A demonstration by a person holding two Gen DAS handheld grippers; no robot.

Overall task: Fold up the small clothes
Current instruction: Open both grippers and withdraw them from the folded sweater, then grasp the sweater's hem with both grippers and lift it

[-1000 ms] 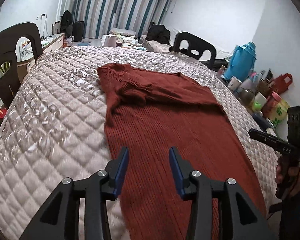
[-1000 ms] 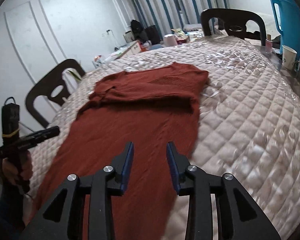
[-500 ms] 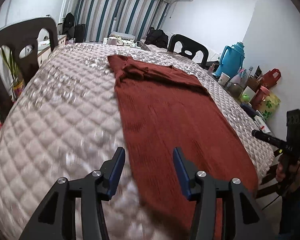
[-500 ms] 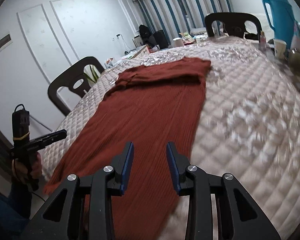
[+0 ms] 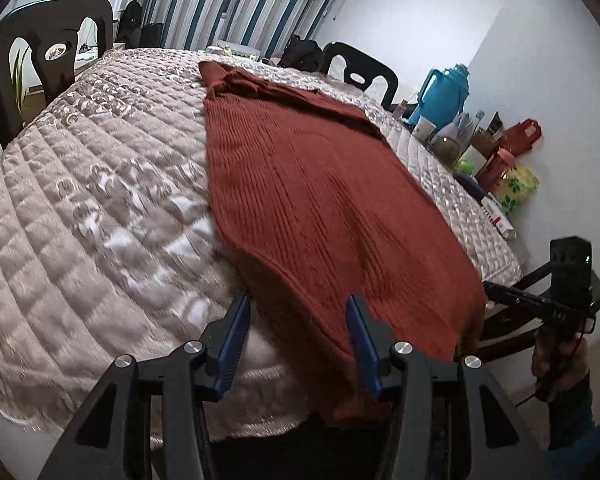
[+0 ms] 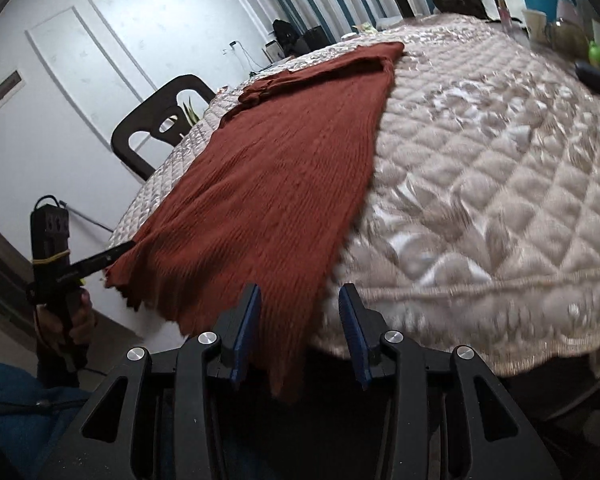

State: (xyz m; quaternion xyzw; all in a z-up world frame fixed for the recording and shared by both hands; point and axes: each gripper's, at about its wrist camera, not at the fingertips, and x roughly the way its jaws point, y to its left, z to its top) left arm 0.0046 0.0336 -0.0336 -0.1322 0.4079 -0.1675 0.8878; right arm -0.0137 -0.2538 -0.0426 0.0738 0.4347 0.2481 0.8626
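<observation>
The sweater [image 5: 308, 184] lies flat on the table [image 5: 100, 184], its near hem overhanging. Both grippers' [image 5: 296, 320] [image 6: 300, 312] jaws are open at that hem; a one-sided grab could drag it off.

Sweater [image 5: 320, 184] on quilted table [image 5: 100, 200] — hem overhanging.

both claws open: left claw [image 5: 296, 332], right claw [image 6: 300, 320].
</observation>
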